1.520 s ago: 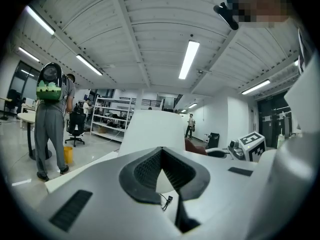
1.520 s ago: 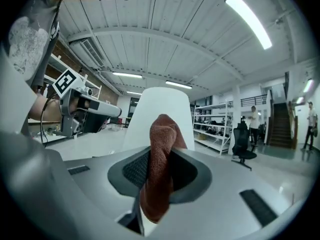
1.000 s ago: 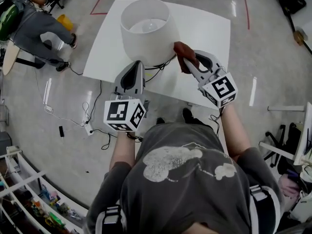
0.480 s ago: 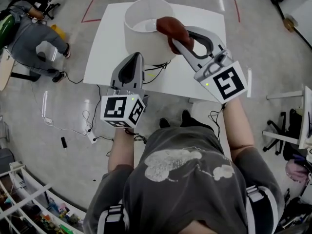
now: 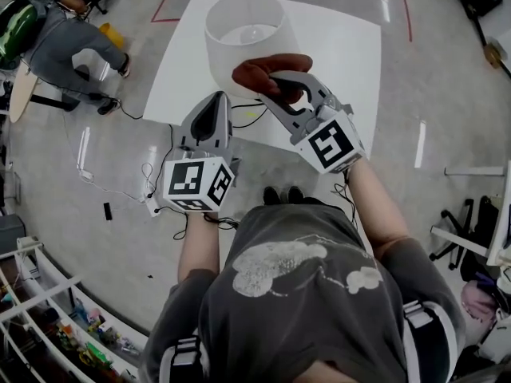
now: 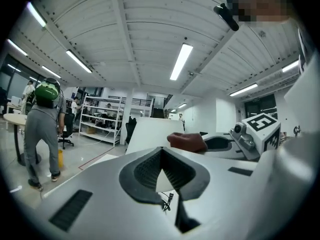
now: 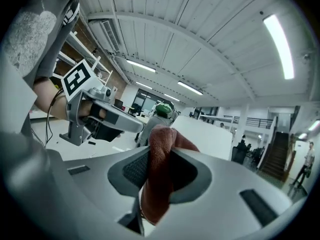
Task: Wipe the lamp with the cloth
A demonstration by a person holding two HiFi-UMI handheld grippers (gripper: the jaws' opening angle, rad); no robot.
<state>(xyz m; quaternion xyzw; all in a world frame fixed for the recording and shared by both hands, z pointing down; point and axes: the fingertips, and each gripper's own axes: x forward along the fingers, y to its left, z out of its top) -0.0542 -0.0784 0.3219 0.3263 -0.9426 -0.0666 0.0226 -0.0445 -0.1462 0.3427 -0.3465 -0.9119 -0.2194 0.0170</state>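
The head camera sits above the person's shoulders and looks steeply down from well above onto the white square table and the glossy grey floor around it. The table's near edge passes beneath both grippers. The left gripper camera rides close behind its own jaws, which fill the lower frame. It tilts up toward the ribbed white ceiling, with the right gripper at its right. The right gripper camera, equally close to its jaws, also tilts upward, with the left gripper at its upper left. All three views share the white drum-shaped lampshade, the rust-brown terry cloth and the bystander in grey clothes beyond the table's far-left corner.
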